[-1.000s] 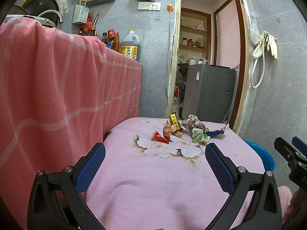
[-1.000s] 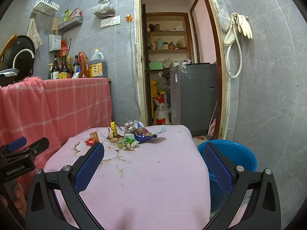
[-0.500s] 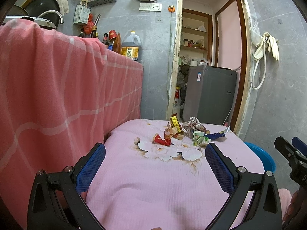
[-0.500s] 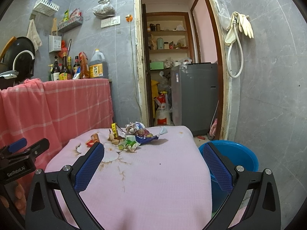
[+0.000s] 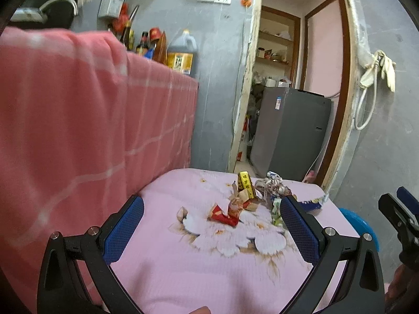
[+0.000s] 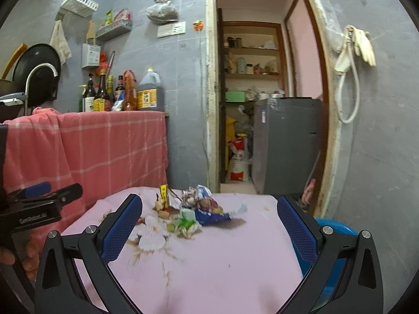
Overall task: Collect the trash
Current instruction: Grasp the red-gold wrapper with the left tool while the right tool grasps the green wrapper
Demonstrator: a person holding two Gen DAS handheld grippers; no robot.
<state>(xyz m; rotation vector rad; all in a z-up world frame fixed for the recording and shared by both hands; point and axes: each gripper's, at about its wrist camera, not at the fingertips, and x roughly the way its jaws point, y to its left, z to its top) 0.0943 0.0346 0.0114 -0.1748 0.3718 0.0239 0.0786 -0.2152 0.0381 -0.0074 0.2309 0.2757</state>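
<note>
My left gripper (image 5: 211, 217) gapes wide over the pink flowered cloth (image 5: 199, 269), holding nothing. The trash pile (image 5: 251, 201) of crinkled foil and paper wrappers sprawls left to right at the far edge. My right gripper (image 6: 209, 216) is equally wide; only its view shows the blue tub (image 6: 337, 238) plainly.

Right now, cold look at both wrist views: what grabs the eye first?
The heap of crumpled wrappers at the far middle of the pink floral cloth, with a yellow packet standing upright in it. Then the blue basin low beside the cloth's right edge, and the red checked cloth draped at the left. Both the left gripper and right gripper are open, short of the heap.
</note>
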